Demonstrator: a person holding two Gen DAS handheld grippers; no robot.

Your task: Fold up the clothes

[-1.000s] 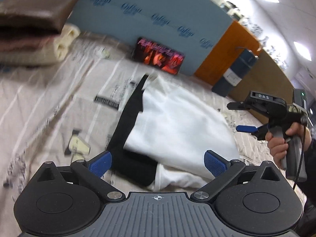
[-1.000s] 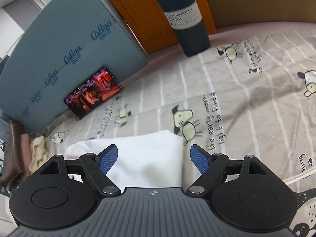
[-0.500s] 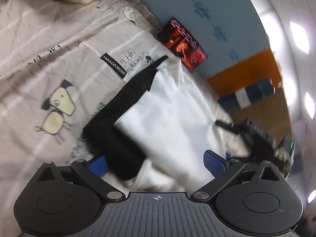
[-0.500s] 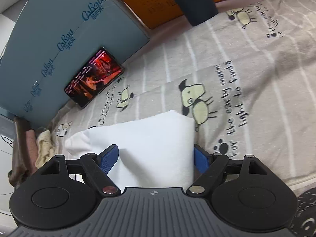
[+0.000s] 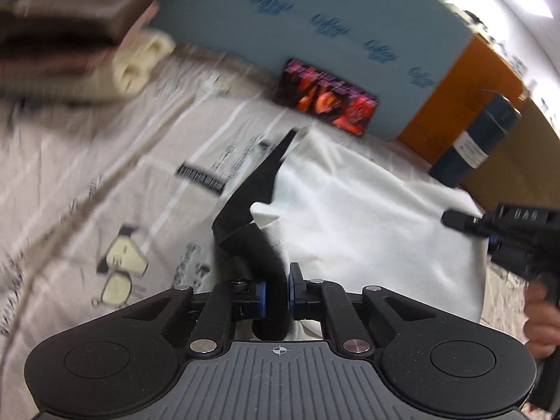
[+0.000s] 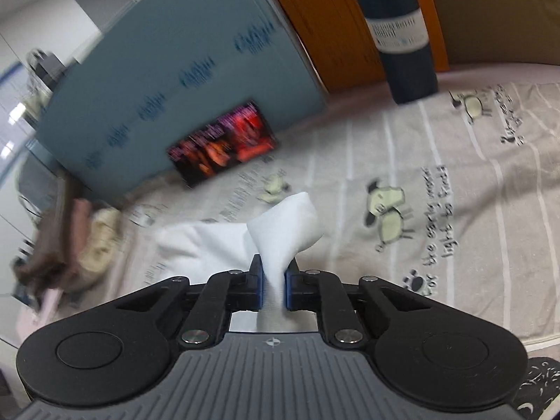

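Cartoon-print bedsheet is carrying the white garment; left gripper is closing its jaws on the black sleeve, right gripper closing on a white corner. Lifting evenly should be keeping the fold straight.

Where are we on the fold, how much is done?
Done: a stack of folded clothes sits at the bed's far corner. In hand: the white-and-black garment lies partly folded; the left gripper is closing on its black part, the right gripper closing on a white corner. Left: carry both corners over to finish this fold, then stack it.
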